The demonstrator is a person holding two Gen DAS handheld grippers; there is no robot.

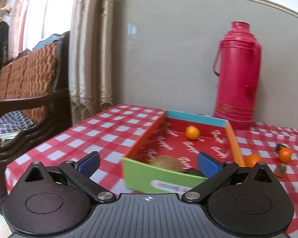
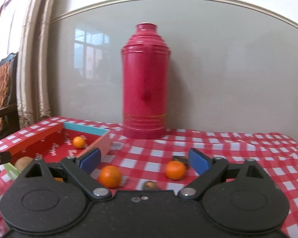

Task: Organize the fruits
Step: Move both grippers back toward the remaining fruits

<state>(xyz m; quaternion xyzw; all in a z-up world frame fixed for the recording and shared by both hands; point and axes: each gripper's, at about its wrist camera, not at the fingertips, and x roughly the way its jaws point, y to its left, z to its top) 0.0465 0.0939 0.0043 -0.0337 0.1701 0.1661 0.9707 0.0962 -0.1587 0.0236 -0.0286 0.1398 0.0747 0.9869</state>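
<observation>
A shallow box (image 1: 159,175) with a red floor, green front wall and blue back wall sits on the checked tablecloth. It holds a small orange (image 1: 192,132), a brown kiwi (image 1: 166,162) and a dark fruit (image 1: 194,172) at the front. My left gripper (image 1: 149,163) is open just before the box's front wall, gripping nothing. To the right of the box (image 2: 85,128), two oranges (image 2: 110,176) (image 2: 175,170) lie on the cloth. A dark fruit (image 2: 180,158) and a brown one (image 2: 150,185) lie beside them. My right gripper (image 2: 144,158) is open above them and empty.
A tall red thermos (image 2: 146,83) stands against the grey wall behind the fruits, right of the box. A wooden chair (image 1: 29,99) with an orange cushion and beige curtains (image 1: 89,49) are off the table's left edge. The red-and-white cloth (image 2: 248,158) is wrinkled on the right.
</observation>
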